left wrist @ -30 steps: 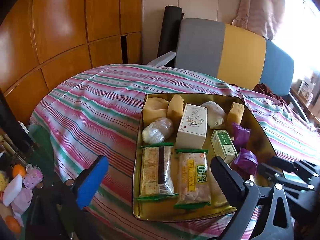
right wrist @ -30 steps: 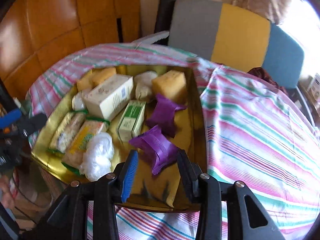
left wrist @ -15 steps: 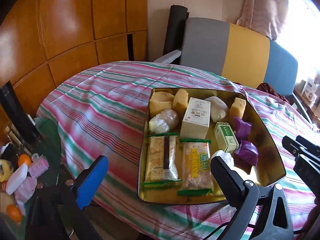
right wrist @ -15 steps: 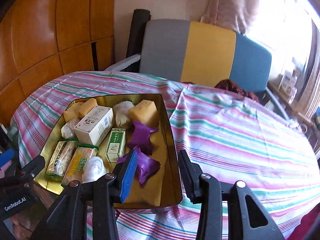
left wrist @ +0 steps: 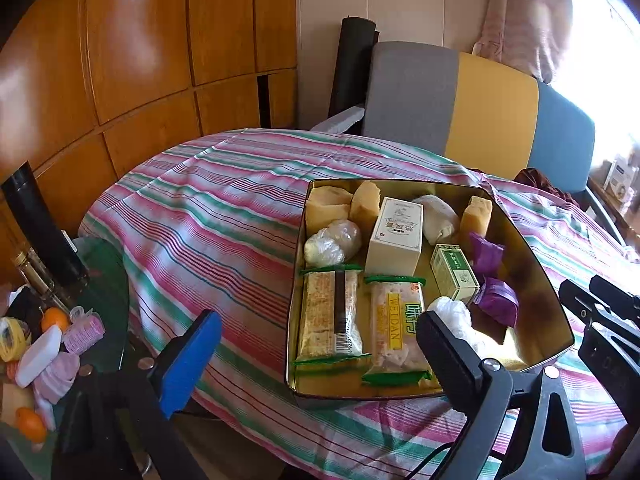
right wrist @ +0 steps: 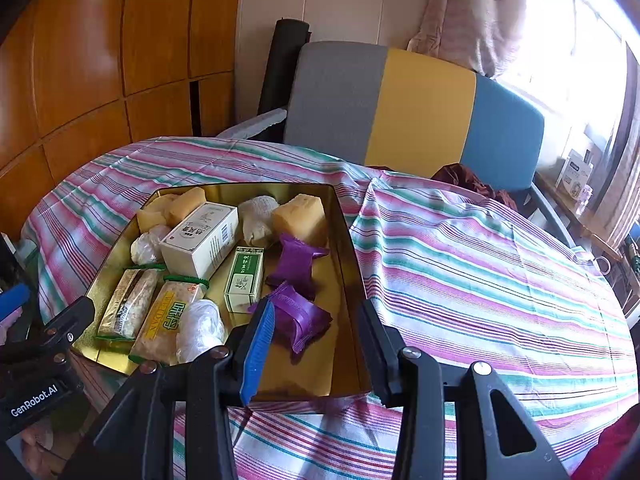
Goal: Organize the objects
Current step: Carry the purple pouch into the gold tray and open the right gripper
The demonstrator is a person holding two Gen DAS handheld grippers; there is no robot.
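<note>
**Over the gold tin, both grippers wide and empty**

Between our fingers first: the right gripper [right wrist: 312, 344] hangs with its jaws spread and nothing in them, just above the near end of the shallow gold metal tin [right wrist: 348, 240]. The crinkled purple foil sachet [right wrist: 300, 316] lies right ahead of them. The left gripper [left wrist: 320, 356] is spread wide too, empty, over the tin's near left corner.

Everything we can see to organize sits inside that tin on the striped pink-and-green cloth [right wrist: 480, 264]. If the sachet is our pick, we judge a low, level approach best, pinching across its puffed middle, since foil slips.

Reading labels: the clear-wrapped yellow cracker pack [left wrist: 396, 328] says "WEIDAN". The tall cream carton [left wrist: 396, 236] and small green-and-white carton [left wrist: 454, 272] carry Chinese print we can't make out. The left gripper's body reads "GenRobot.AI".
</note>
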